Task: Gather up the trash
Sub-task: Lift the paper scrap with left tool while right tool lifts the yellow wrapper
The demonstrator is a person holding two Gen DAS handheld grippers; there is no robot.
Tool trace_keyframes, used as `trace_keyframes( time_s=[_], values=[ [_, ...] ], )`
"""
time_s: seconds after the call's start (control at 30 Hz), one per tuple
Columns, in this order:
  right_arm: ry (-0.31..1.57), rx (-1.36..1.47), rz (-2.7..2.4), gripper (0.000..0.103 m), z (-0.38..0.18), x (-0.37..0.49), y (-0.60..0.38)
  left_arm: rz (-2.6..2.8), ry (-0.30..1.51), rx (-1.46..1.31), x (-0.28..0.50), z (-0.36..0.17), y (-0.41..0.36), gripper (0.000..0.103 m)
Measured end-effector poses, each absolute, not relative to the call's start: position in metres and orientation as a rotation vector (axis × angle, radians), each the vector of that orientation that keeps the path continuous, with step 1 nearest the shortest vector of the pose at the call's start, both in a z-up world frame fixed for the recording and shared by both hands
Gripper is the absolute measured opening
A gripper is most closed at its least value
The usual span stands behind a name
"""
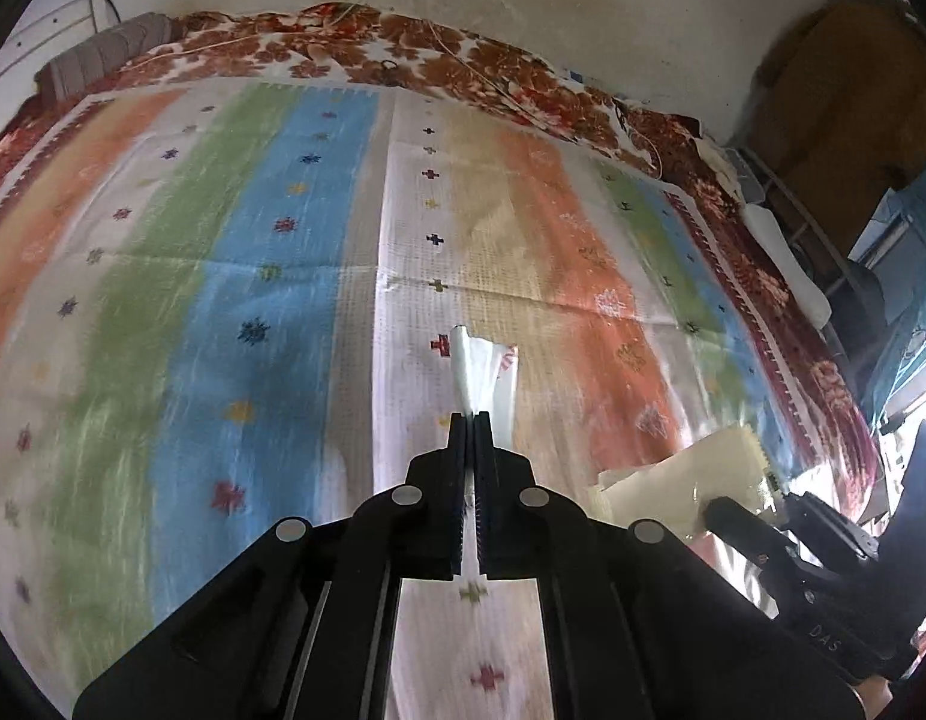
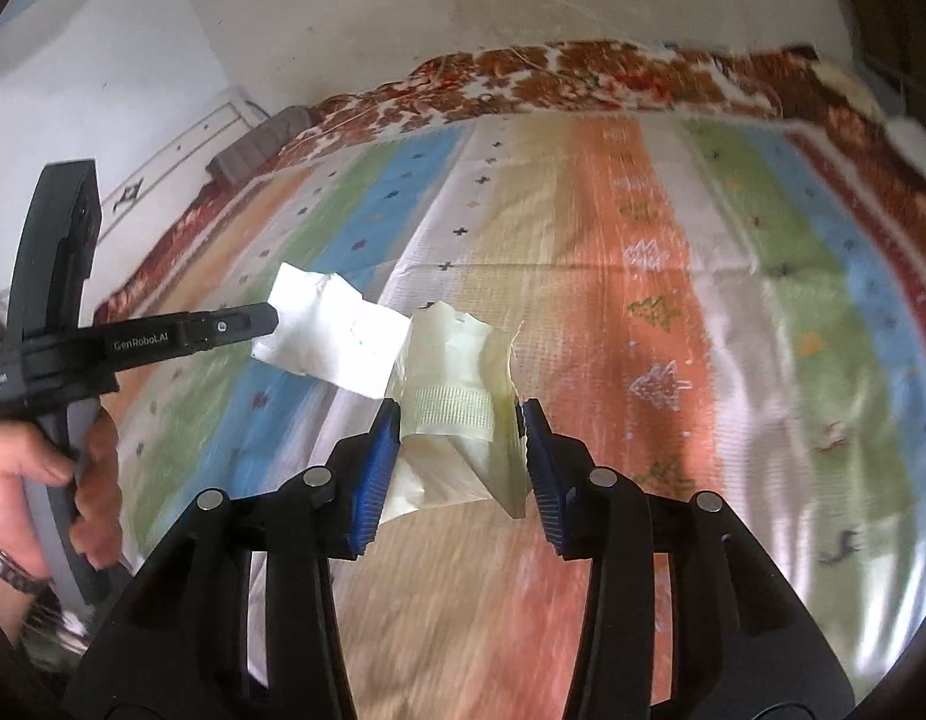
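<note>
- Our left claw (image 1: 470, 417) is clamped tight on a white wrapper (image 1: 484, 369); the film runs right through the closed fingers and hangs clear above the striped bedspread (image 1: 253, 252).
- Our right claw (image 2: 460, 414) stands wide, with a pale yellow packet (image 2: 457, 414) sitting between the blue pads (image 2: 373, 468). It looks wedged or lightly braced there, not pinched; we cannot tell whether both pads touch it.
- The two pieces of trash are lifted off the bed and nearly meet, the white wrapper's edge just beside the packet in the right wrist view.
- Risk: with so loose a hold, the packet could slip out and drop back onto the bed if we tilt or swing the right claw.
- Risk: the white film is thin, so a tug against the packet could tear it or pull it free.
- No bin or bag is visible, so the carry may be long.
</note>
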State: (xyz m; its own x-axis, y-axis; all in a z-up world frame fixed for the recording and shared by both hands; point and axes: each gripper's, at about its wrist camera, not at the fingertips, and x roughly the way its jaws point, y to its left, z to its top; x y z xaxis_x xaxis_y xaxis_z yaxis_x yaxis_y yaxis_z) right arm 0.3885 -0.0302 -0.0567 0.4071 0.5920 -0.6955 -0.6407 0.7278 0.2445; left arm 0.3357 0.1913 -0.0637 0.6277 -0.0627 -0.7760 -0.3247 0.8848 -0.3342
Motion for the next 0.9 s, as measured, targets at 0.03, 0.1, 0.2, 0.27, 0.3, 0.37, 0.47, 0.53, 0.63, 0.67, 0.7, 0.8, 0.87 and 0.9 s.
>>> trace_keyframes(
  time_s=[0.03,0.1,0.2,0.27,0.3,0.37,0.47,0.53,0.63,0.67,0.7,0.8,0.87,0.9],
  values=[
    [0.844,-0.076,0.777,0.038,-0.051,0.383,-0.033,0.158,0.884,-0.486,0.331,-0.061,0.190,0.002],
    [0.833,-0.087,0.772,0.037,-0.041,0.371,-0.040,0.156,0.878,-0.505,0.320,-0.057,0.185,0.002],
    [0.829,-0.099,0.770,0.035,-0.033,0.357,-0.050,0.137,0.863,-0.515,0.302,-0.044,0.172,0.002],
    [0.826,-0.125,0.764,0.034,-0.030,0.346,-0.057,0.122,0.856,-0.516,0.295,-0.037,0.163,0.002],
    [0.823,-0.136,0.761,0.034,-0.028,0.341,-0.060,0.115,0.848,-0.511,0.288,-0.031,0.158,0.002],
    [0.817,-0.168,0.754,0.034,-0.023,0.330,-0.067,0.122,0.823,-0.496,0.277,-0.022,0.151,0.002],
    [0.788,-0.203,0.741,0.033,-0.009,0.313,-0.079,0.094,0.799,-0.492,0.262,-0.010,0.141,0.002],
    [0.788,-0.176,0.747,0.033,-0.002,0.306,-0.088,0.076,0.793,-0.493,0.252,-0.004,0.133,0.002],
    [0.781,-0.176,0.743,0.033,0.008,0.291,-0.098,0.050,0.788,-0.488,0.239,0.004,0.121,0.002],
    [0.774,-0.185,0.745,0.033,0.012,0.284,-0.100,0.040,0.785,-0.484,0.232,0.008,0.116,0.002],
    [0.770,-0.191,0.751,0.033,0.014,0.277,-0.101,0.036,0.784,-0.484,0.229,0.009,0.113,0.002],
    [0.760,-0.185,0.772,0.033,0.024,0.261,-0.107,0.017,0.775,-0.505,0.215,0.017,0.105,0.002],
    [0.757,-0.177,0.776,0.033,0.030,0.250,-0.114,0.003,0.746,-0.534,0.202,0.025,0.103,0.002],
    [0.756,-0.175,0.776,0.033,0.032,0.244,-0.118,-0.002,0.740,-0.539,0.199,0.027,0.101,0.002]
  ],
)
